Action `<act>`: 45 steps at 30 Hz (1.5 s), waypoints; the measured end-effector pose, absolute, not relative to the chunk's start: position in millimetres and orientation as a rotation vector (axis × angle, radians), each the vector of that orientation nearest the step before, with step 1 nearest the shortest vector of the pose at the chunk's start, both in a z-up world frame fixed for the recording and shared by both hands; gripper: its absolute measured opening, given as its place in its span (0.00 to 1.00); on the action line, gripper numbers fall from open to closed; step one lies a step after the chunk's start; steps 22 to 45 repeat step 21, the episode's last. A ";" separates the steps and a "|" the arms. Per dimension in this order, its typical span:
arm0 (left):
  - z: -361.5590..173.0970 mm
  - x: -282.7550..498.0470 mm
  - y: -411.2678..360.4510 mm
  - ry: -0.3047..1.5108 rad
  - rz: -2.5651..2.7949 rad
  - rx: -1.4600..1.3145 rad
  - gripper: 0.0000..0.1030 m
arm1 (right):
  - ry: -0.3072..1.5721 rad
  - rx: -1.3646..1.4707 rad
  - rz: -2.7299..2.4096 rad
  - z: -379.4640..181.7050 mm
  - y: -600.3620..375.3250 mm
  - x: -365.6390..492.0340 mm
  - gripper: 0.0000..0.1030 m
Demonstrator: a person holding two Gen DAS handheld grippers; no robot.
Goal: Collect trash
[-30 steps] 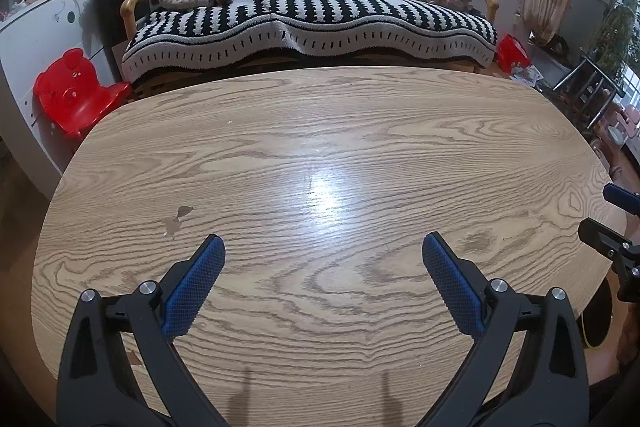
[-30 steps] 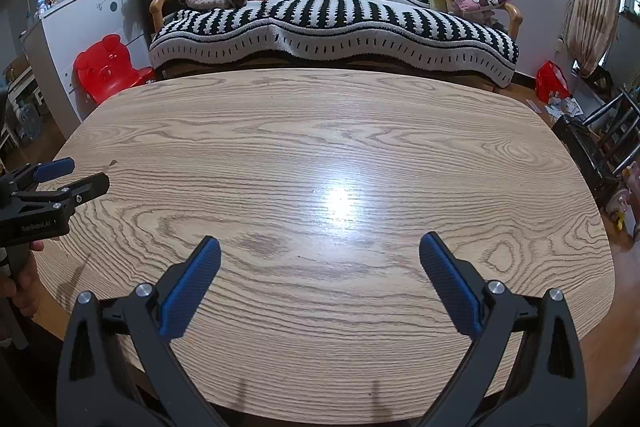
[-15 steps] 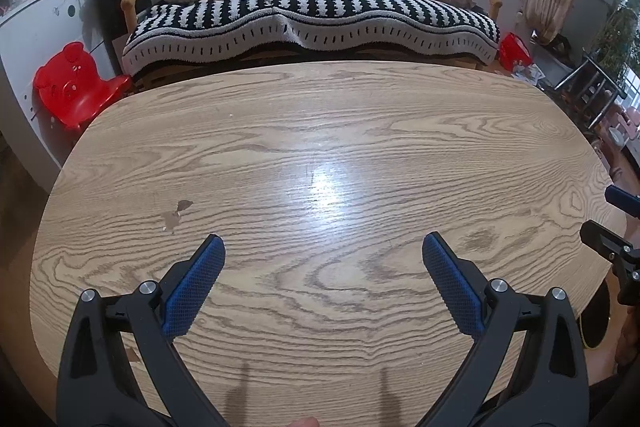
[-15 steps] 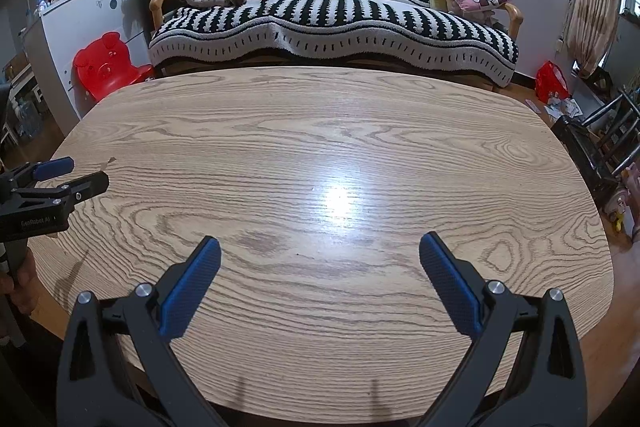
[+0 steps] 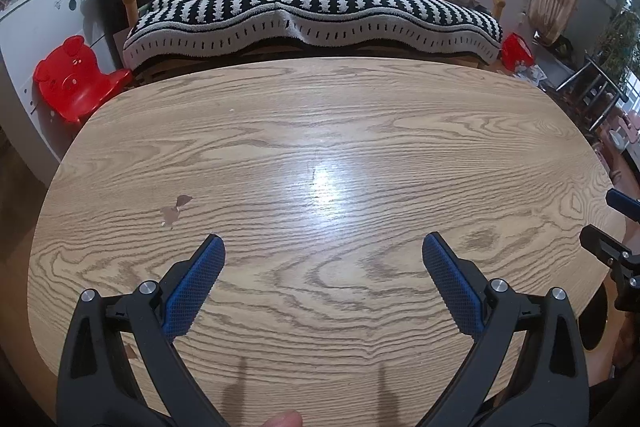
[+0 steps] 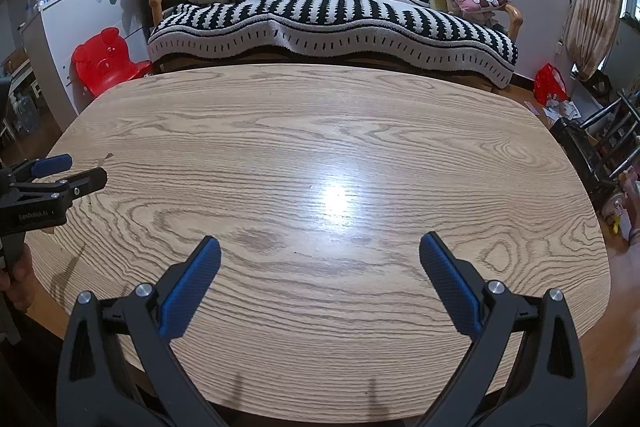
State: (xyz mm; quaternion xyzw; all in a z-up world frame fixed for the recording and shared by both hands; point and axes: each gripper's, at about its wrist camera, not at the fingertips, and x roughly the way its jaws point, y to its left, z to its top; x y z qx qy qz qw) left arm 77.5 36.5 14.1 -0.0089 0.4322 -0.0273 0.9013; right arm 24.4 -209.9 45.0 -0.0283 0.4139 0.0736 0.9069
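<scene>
Both the left hand-held gripper (image 5: 323, 257) and right hand-held gripper (image 6: 320, 259) hover spread and empty over a bare oak-grain worktop (image 5: 320, 131), where no trash shows to judge for handling.

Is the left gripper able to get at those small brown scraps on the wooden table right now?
Probably yes. The left gripper is open above the oval wooden table, and the small brown scraps lie just ahead to its left with nothing in between.
</scene>
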 end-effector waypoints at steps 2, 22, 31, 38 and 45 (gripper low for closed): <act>14.5 76.5 36.2 0.891 -0.058 -0.016 0.93 | 0.855 -0.061 0.154 45.0 -211.1 23.8 0.93; 15.9 77.5 34.0 0.888 -0.039 -0.007 0.93 | 0.853 -0.074 0.143 45.3 -216.6 17.2 0.93; 15.9 77.5 34.0 0.888 -0.039 -0.007 0.93 | 0.853 -0.074 0.143 45.3 -216.6 17.2 0.93; 15.9 77.5 34.0 0.888 -0.039 -0.007 0.93 | 0.853 -0.074 0.143 45.3 -216.6 17.2 0.93; 15.9 77.5 34.0 0.888 -0.039 -0.007 0.93 | 0.853 -0.074 0.143 45.3 -216.6 17.2 0.93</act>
